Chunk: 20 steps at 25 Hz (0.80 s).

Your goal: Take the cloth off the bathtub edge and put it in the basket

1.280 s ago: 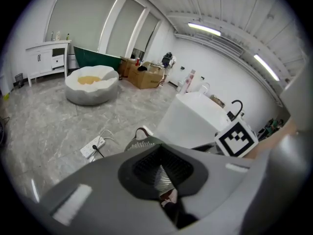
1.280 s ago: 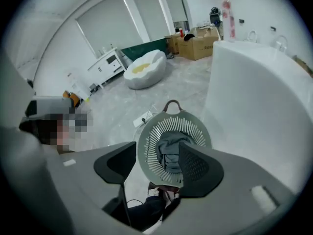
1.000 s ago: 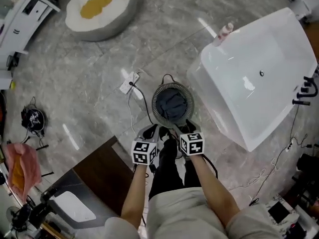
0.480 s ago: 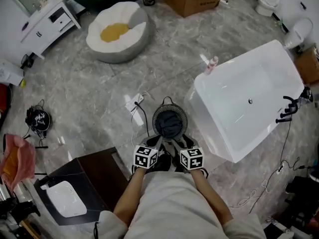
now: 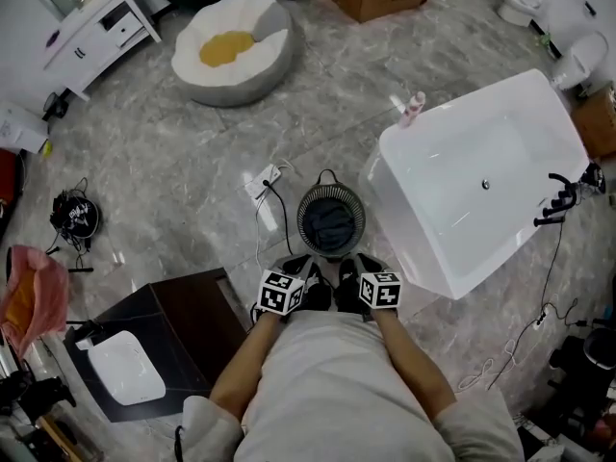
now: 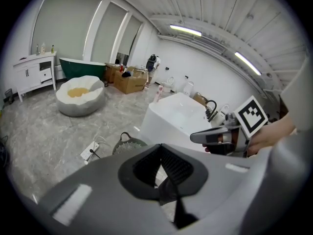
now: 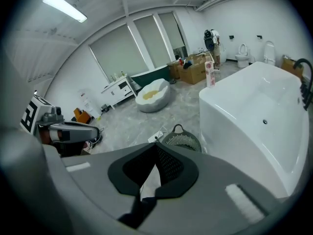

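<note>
Head view.
- Item 1: dark cloth (image 5: 332,223), bunched inside the round slatted basket (image 5: 304,221), centre of frame. The basket stands on the grey marble surface (image 5: 192,152), just left of the white bathtub (image 5: 409,229). No cloth shows on the tub's edge, so I judge the transfer done.
- Item 2: left tool (image 5: 295,269) and right tool (image 5: 354,268), side by side below the basket and close to my body. Both are clear of the basket rim, a resting hold that fits work already finished.

Left gripper view.
- My left tool's (image 6: 168,187) jaws are together at the tips, with nothing between them and touching nothing.
- The basket sits beyond, left of centre, and the tub behind it.
- The right tool reaches in from the right edge.

Right gripper view.
- My right tool's (image 7: 149,190) jaws are likewise together and empty.
- The basket lies just past them at centre, the tub fills the right side, and the left tool shows at the left edge.
</note>
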Available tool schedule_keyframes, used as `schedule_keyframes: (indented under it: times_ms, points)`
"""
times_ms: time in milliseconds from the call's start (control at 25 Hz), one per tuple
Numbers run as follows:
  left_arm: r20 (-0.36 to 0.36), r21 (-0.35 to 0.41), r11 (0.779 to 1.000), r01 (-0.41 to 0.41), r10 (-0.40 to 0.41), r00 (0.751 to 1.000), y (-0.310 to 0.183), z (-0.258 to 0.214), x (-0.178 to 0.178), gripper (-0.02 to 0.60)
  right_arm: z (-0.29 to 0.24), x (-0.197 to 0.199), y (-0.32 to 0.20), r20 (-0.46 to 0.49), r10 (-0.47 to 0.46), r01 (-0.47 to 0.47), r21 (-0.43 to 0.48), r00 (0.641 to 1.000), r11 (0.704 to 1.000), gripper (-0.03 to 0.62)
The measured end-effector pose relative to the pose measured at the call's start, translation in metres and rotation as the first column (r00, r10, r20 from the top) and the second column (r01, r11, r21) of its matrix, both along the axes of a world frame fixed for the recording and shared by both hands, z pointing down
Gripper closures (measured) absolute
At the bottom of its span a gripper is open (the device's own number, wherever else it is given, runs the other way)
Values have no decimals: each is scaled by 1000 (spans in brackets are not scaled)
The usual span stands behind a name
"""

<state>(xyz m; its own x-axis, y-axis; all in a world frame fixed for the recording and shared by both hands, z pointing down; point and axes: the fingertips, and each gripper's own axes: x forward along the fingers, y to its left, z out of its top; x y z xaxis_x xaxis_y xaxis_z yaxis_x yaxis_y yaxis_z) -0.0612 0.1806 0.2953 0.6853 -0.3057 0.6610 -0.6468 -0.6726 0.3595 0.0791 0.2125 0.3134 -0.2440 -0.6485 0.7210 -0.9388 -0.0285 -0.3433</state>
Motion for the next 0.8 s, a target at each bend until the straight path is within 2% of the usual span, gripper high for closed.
schedule_keyframes:
  times_ms: [280,800]
  points:
    - [-25,-4,998,69,-69,997,-16,-5,-6,523,-13,-13,-11,-22,-68,69,18,997,997,594]
    - [-62,20,998,56,-55,997,-34,-9,4,523,-19,-10,-17,-71,-98,100,31,993,994,594]
